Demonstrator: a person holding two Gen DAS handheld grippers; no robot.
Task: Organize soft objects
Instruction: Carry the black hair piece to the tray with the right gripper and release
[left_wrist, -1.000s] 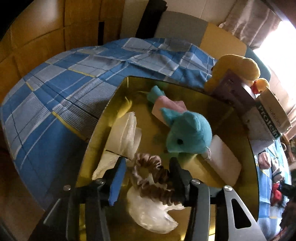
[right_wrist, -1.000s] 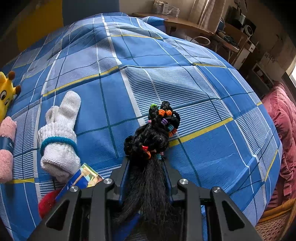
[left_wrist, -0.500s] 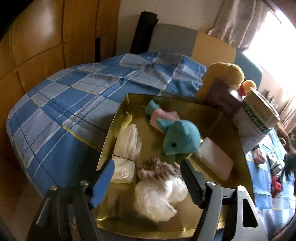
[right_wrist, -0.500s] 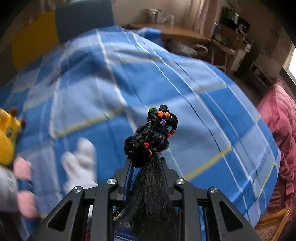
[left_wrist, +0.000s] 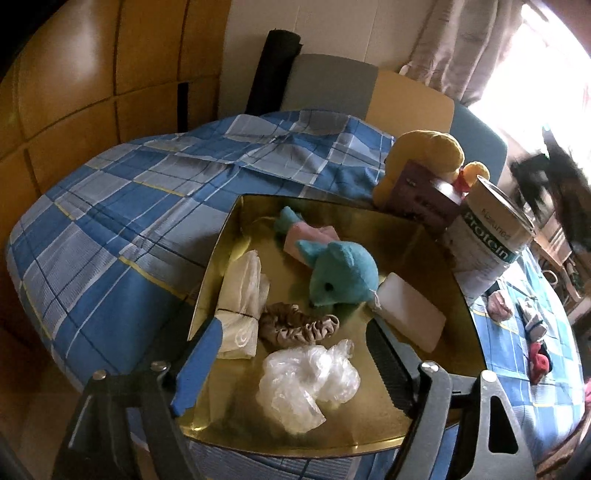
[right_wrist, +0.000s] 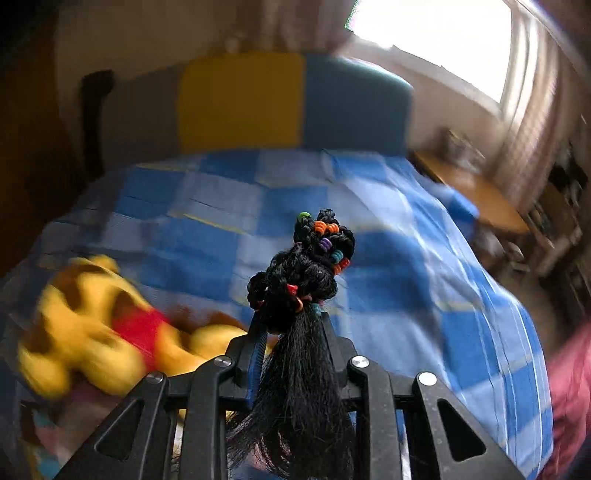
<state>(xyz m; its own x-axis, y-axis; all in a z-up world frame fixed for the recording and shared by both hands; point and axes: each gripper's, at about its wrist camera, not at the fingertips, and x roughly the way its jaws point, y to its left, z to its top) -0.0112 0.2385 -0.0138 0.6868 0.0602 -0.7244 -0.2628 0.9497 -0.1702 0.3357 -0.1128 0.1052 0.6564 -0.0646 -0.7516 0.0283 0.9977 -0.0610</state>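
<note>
Right gripper (right_wrist: 291, 343): pinching braided hairpiece (right_wrist: 301, 280) mid-length.
Left gripper (left_wrist: 291, 354): spread, empty, above gold tray (left_wrist: 436, 243).
Handling: light, limp, slippery strands; hold near beaded knot.

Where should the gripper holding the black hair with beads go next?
Probably over to the shiny gold tray to drop it. The right gripper is shut on the black hair bundle with coloured beads, and the open left gripper hangs empty over the tray, where the beige scrunchie lies.

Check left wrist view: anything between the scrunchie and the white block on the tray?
Nothing lies between scrunchie and block: bare gold tray, left wrist view. Dolphin sits just behind.
</note>
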